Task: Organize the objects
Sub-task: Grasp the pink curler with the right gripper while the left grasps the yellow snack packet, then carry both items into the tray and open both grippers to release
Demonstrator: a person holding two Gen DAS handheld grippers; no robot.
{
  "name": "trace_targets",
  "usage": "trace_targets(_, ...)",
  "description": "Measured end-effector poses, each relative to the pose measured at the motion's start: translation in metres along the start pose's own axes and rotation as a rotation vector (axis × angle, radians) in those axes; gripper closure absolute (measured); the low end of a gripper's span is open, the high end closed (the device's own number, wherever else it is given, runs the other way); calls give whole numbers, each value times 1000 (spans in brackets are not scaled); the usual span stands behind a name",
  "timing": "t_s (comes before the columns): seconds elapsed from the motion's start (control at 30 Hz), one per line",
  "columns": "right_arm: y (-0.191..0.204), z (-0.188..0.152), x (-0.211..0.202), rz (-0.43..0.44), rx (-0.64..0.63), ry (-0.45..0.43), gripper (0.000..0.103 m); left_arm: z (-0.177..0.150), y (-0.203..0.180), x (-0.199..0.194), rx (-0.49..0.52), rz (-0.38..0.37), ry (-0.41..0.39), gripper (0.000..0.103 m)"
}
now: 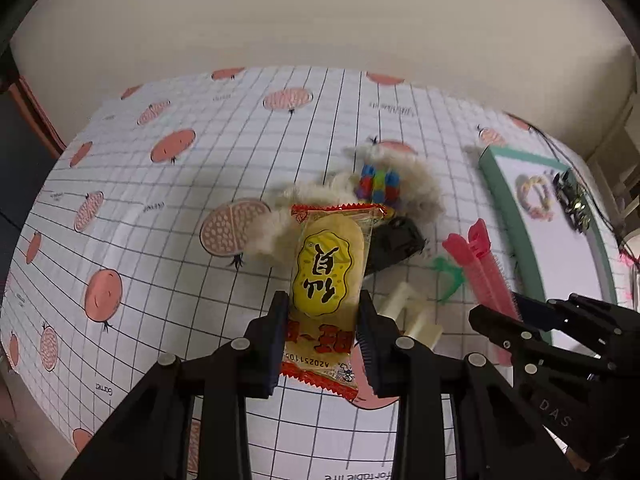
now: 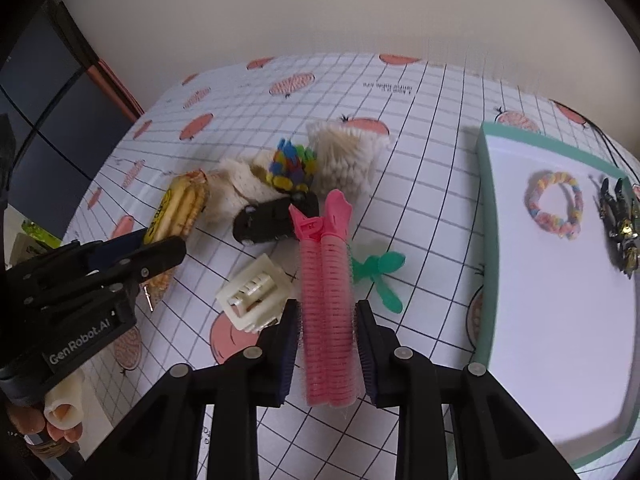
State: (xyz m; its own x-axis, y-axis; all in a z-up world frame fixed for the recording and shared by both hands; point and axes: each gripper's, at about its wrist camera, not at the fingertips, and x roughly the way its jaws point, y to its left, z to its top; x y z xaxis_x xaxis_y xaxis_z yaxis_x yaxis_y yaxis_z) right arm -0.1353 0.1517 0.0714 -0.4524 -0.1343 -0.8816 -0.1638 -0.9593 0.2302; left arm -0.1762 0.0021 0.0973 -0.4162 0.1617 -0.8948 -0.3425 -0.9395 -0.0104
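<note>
My left gripper (image 1: 324, 328) is shut on a clear snack packet (image 1: 328, 272) with a yellow label and red ends, holding it by its long sides above the table. From the right wrist view the packet (image 2: 176, 212) sticks out past the left gripper (image 2: 160, 244). The right gripper (image 2: 326, 328) is shut on a pink ribbed hair clip (image 2: 328, 300), both pads touching its sides. In the left wrist view that clip (image 1: 484, 264) runs into the right gripper (image 1: 496, 316). A white tray with a teal rim (image 2: 486, 240) holds a pastel braided bracelet (image 2: 554, 210) and a black-and-gold clip (image 2: 620, 224).
On the grid tablecloth lie a white claw clip (image 2: 252, 292), a green clip (image 2: 380, 276), a black toy car (image 2: 276, 216), a multicoloured block toy (image 2: 292, 164) and fluffy cream pieces (image 2: 344, 156). A hand (image 2: 60, 408) holds the left gripper. A wall stands behind the table.
</note>
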Motion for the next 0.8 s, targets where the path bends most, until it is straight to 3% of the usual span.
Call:
trace_targets(0.2, -9, -1, -10, -6, 5, -15, 74, 5, -7, -10, -5, -5, -26, 68)
trace_targets(0.43, -46, -4, -24, -37, 60, -32, 74, 11, -27, -24, -20, -41, -69, 68)
trace_targets(0.63, -90, -11, -36, -88, 136, -45, 74, 13, -70, -24, 4, -131, -87, 68)
trace_targets(0.8, -138, -21, -49, -136, 213, -52, 74, 12, -123, -19, 80, -181, -81, 68)
